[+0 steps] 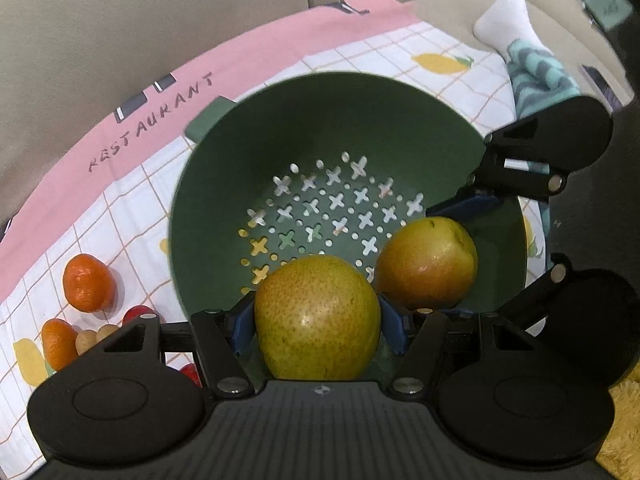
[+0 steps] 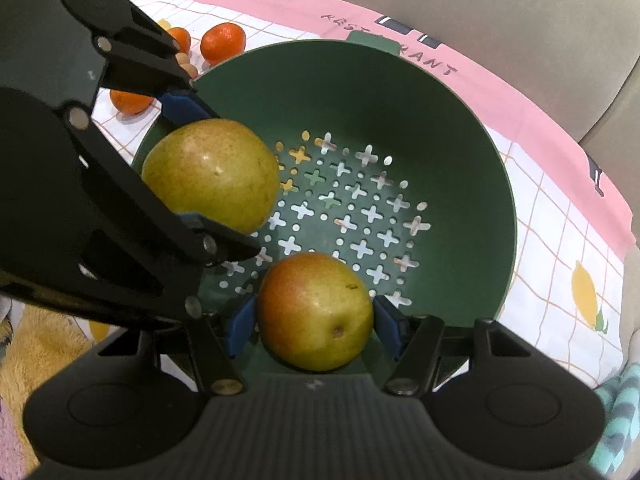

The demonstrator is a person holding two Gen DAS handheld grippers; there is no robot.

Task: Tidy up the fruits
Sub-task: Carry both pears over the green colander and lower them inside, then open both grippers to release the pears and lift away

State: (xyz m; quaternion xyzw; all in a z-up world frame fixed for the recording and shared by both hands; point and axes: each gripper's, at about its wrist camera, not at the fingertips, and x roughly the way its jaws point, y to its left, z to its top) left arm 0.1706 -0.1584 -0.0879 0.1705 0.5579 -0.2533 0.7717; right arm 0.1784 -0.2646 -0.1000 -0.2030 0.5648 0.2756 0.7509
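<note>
Nearest in the left wrist view, the left gripper [image 1: 317, 322] has its blue jaws closed on a yellow-green pear [image 1: 316, 318], one pad on each side of it, and the fruit hangs over the near rim of the green colander [image 1: 320, 120]. Just beyond and to the right, the right gripper [image 1: 442, 256] holds a redder pear [image 1: 428, 262] inside the bowl — its jaws are pressed to that fruit as well, as the right wrist view shows with a blue pad [image 2: 240, 326] on either flank of the pear [image 2: 314, 312]. Both fruits sit above the perforated floor of the colander; whether either touches it I cannot tell. Left of the bowl, on the checked cloth [image 1: 132, 216], lie two tangerines [image 1: 88, 282], some small tan fruits [image 1: 94, 338] and something red [image 1: 138, 314]. Farther off runs the pink border printed RESTAURANT [image 1: 152, 120] — and at the far right a person's foot in a white sock [image 1: 506, 12].
</note>
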